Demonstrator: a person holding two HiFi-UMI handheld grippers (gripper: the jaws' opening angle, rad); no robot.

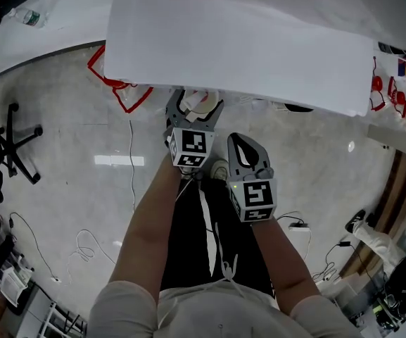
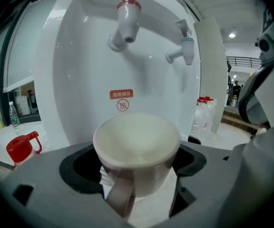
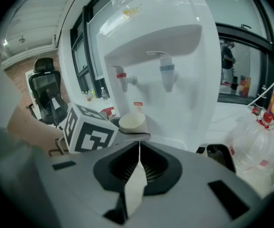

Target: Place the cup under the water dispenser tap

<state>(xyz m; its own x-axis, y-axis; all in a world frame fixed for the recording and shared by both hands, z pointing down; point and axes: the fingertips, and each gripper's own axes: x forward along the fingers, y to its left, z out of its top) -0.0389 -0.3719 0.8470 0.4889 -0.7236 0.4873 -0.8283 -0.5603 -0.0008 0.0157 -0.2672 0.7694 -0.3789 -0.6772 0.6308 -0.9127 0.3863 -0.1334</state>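
Note:
A cream cup (image 2: 137,148) with its handle turned toward the camera sits between the jaws of my left gripper (image 2: 137,161), which is shut on it. The white water dispenser (image 2: 89,75) stands right in front. Its red tap (image 2: 127,19) hangs above and just behind the cup, and its blue tap (image 2: 186,49) is to the right. From above, the left gripper (image 1: 194,113) reaches under the dispenser's top (image 1: 245,41). In the right gripper view the cup (image 3: 132,121) sits low before the red tap (image 3: 122,80). My right gripper (image 3: 139,147) is shut and empty, just behind and beside the left.
A red-lidded jug (image 2: 22,148) and small bottles (image 2: 13,115) stand on a ledge to the dispenser's left. Large water bottles (image 2: 204,113) lie to its right. An office chair (image 1: 13,143) and loose cables (image 1: 83,245) are on the floor.

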